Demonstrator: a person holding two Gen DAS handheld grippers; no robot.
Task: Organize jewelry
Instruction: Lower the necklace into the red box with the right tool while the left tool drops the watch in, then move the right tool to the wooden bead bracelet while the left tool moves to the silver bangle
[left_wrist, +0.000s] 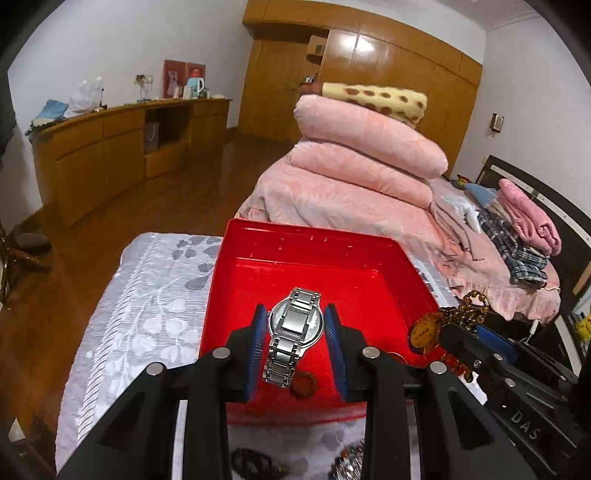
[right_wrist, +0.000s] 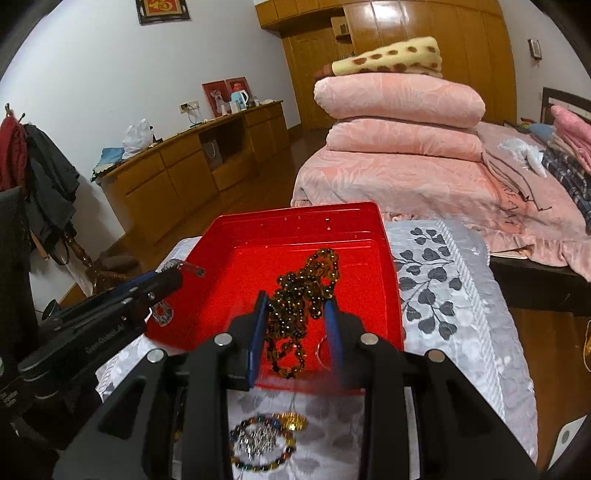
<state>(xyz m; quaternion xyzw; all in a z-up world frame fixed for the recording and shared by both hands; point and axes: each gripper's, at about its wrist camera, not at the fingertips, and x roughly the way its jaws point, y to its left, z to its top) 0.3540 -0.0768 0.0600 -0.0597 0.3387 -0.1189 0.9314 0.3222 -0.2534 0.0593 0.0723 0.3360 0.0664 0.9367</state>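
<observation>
A silver metal-band watch (left_wrist: 293, 332) hangs between the blue pads of my left gripper (left_wrist: 295, 312), which is shut on its case above the red tray (left_wrist: 314, 238). My right gripper (right_wrist: 296, 300) is shut on a bunched string of brown beads (right_wrist: 306, 280), held over the same tray (right_wrist: 295, 214). In the left wrist view the right gripper (left_wrist: 454, 328) shows at the right with the beads (left_wrist: 469, 306) and a round gold pendant (left_wrist: 423, 334). In the right wrist view the left gripper (right_wrist: 173, 275) reaches in from the left, with the watch band (right_wrist: 184, 266) sticking out. A small amber piece (left_wrist: 303, 384) lies in the tray.
The tray sits on a table under a grey leaf-print cloth (right_wrist: 443, 295). A multicoloured bead bracelet (right_wrist: 262, 443) and a gold piece (right_wrist: 293, 421) lie on the cloth in front of the tray. A bed with stacked pink quilts (left_wrist: 369, 147) stands beyond, and wooden cabinets (left_wrist: 110, 155) line the left wall.
</observation>
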